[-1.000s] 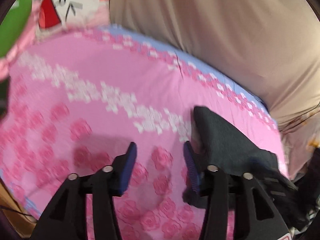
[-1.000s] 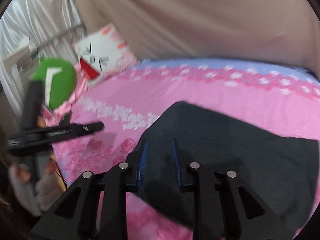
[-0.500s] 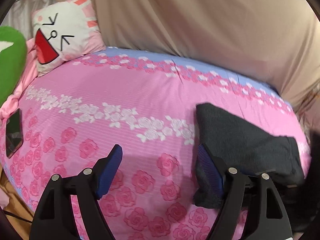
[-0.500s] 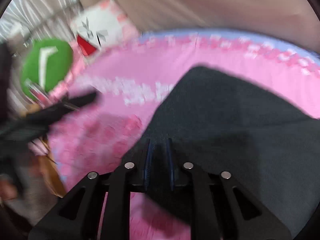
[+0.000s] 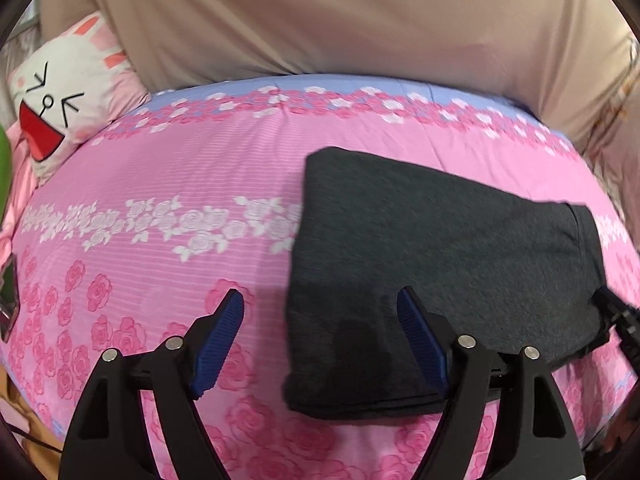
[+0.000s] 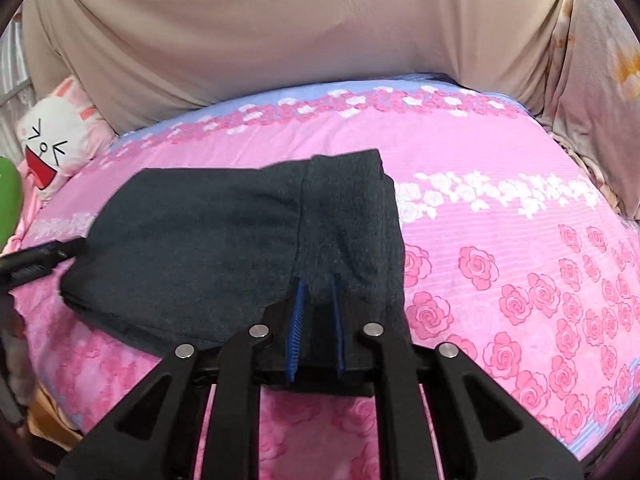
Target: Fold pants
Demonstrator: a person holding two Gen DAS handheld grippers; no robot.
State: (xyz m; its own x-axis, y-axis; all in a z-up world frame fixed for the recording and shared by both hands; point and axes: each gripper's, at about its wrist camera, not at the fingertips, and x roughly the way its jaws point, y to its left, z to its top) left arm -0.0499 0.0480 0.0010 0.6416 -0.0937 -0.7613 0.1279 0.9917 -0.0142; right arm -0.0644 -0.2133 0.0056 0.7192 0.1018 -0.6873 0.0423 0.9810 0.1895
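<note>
Dark grey pants (image 5: 440,248) lie folded in a flat rectangle on the pink rose-print bed sheet (image 5: 160,184). My left gripper (image 5: 320,294) hovers over the pants' left edge. Its jaws are opening: one finger is over the sheet, the other over the cloth, and neither pad presses. My right gripper (image 6: 319,279) is shut on a fold of the pants (image 6: 200,240) near their front right corner, with dark cloth pinched between the blue pads. Each gripper shows at the edge of the other's view: left gripper (image 6: 40,258), right gripper (image 5: 616,316).
A white rabbit-face cushion (image 5: 60,96) leans at the bed's far left, beside a green cushion (image 6: 8,196). A beige cloth (image 5: 320,12) hangs behind the bed. A dark flat object (image 5: 10,300) lies at the left edge. Bare sheet (image 6: 520,240) stretches right of the pants.
The left jaws have spread wider and the left gripper has swung across to face the pants. The right gripper has moved right with the cloth, jaws narrower; the pants now lie flat.
</note>
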